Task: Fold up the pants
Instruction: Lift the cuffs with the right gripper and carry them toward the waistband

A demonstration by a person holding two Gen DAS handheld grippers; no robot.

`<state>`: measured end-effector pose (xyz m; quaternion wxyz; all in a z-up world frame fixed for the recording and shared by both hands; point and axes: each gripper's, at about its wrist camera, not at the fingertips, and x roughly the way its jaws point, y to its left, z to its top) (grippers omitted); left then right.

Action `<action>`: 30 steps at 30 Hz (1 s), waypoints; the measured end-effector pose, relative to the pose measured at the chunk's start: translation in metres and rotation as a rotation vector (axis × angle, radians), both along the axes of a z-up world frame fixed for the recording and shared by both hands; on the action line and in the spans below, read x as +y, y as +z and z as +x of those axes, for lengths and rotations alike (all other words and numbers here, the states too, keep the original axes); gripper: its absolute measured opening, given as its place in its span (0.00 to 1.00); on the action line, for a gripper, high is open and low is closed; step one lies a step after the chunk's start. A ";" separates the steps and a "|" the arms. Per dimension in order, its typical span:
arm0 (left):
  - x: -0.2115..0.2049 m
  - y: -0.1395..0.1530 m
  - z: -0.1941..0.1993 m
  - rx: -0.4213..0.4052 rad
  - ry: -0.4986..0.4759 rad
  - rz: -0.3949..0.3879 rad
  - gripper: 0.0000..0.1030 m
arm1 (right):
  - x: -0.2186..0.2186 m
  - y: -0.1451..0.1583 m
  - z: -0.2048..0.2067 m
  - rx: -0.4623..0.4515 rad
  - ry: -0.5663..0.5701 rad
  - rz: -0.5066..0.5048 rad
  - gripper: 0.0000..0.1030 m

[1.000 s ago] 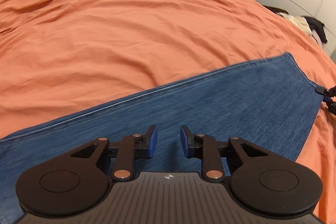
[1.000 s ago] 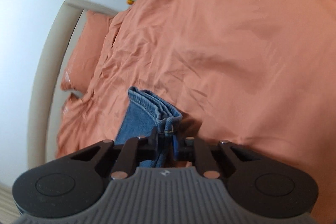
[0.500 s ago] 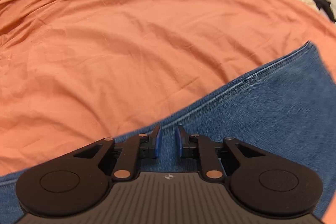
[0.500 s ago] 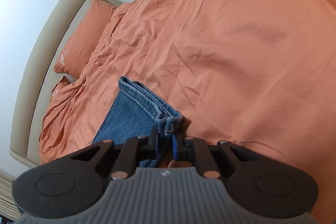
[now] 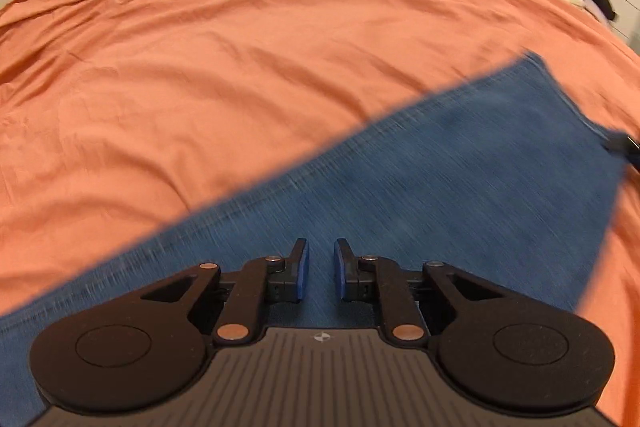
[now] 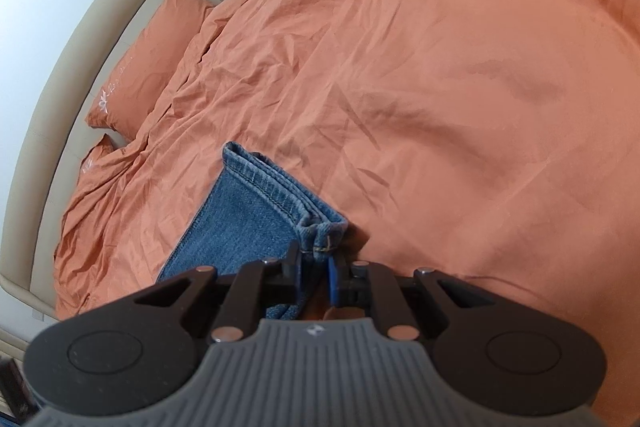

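The jeans (image 5: 460, 187) lie stretched across the orange duvet (image 5: 260, 67) of the bed, running as a long blue band from the lower left of the left wrist view to its right edge. In the right wrist view the right claw (image 6: 314, 265) is closed on the stacked leg hems (image 6: 280, 187), pinching the seam corner at the lower centre of that frame, with the hem edge fanning up and left from the jaws. The left claw (image 5: 318, 269) stands narrowly parted with nothing between its blue pads (image 5: 303, 273), low over the denim in the bottom centre of its view; whether it touches the cloth cannot be told through the motion blur.

The step in hand appears to be carrying the leg ends over to make a fold. To do it well, the right claw should keep both hems pinched together so the layers stay aligned, while the left claw would best pin or grip the fabric at the intended crease. The pull should stay even, since the duvet beneath wrinkles easily and could drag.
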<state>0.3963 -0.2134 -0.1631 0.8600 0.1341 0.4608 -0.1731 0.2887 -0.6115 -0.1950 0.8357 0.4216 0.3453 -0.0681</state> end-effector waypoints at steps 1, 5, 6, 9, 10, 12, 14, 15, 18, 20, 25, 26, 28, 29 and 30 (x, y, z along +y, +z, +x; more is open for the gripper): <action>-0.001 0.000 -0.010 0.010 -0.011 -0.006 0.18 | 0.001 0.001 0.001 0.005 0.001 -0.005 0.07; -0.014 -0.005 -0.050 0.040 -0.036 -0.010 0.15 | 0.004 0.008 0.002 0.017 0.004 -0.033 0.07; -0.017 -0.006 -0.057 0.046 -0.034 -0.011 0.13 | 0.005 0.011 0.002 0.019 0.003 -0.038 0.07; -0.019 -0.009 -0.073 0.073 -0.006 -0.058 0.05 | 0.008 0.021 0.004 0.019 0.012 -0.067 0.07; -0.019 -0.010 -0.078 0.082 0.003 -0.077 0.05 | 0.009 0.026 0.005 0.017 0.017 -0.079 0.07; -0.023 -0.011 -0.084 0.085 0.009 -0.083 0.05 | 0.013 0.037 0.008 0.015 0.031 -0.111 0.07; -0.025 -0.008 -0.090 0.086 -0.014 -0.072 0.04 | 0.019 0.050 0.010 0.010 0.045 -0.144 0.07; -0.023 -0.004 -0.092 0.098 -0.019 -0.084 0.05 | 0.022 0.058 0.010 0.001 0.052 -0.157 0.07; -0.005 0.014 -0.102 0.113 -0.014 -0.151 0.09 | 0.035 0.089 0.009 -0.043 0.081 -0.199 0.07; 0.011 0.030 -0.112 0.086 -0.002 -0.172 0.09 | 0.047 0.112 0.009 -0.071 0.111 -0.246 0.06; 0.071 0.077 -0.136 -0.001 0.068 -0.239 0.09 | 0.094 0.169 0.006 -0.157 0.187 -0.346 0.07; 0.085 0.086 -0.139 -0.019 0.089 -0.250 0.09 | 0.106 0.180 0.006 -0.175 0.202 -0.363 0.07; 0.115 0.101 -0.145 -0.055 0.136 -0.268 0.09 | 0.133 0.202 0.005 -0.212 0.237 -0.401 0.07; 0.130 0.107 -0.150 -0.073 0.159 -0.272 0.09 | 0.148 0.212 0.004 -0.229 0.255 -0.420 0.07; 0.145 0.113 -0.153 -0.089 0.182 -0.274 0.09 | 0.164 0.221 0.004 -0.245 0.276 -0.437 0.07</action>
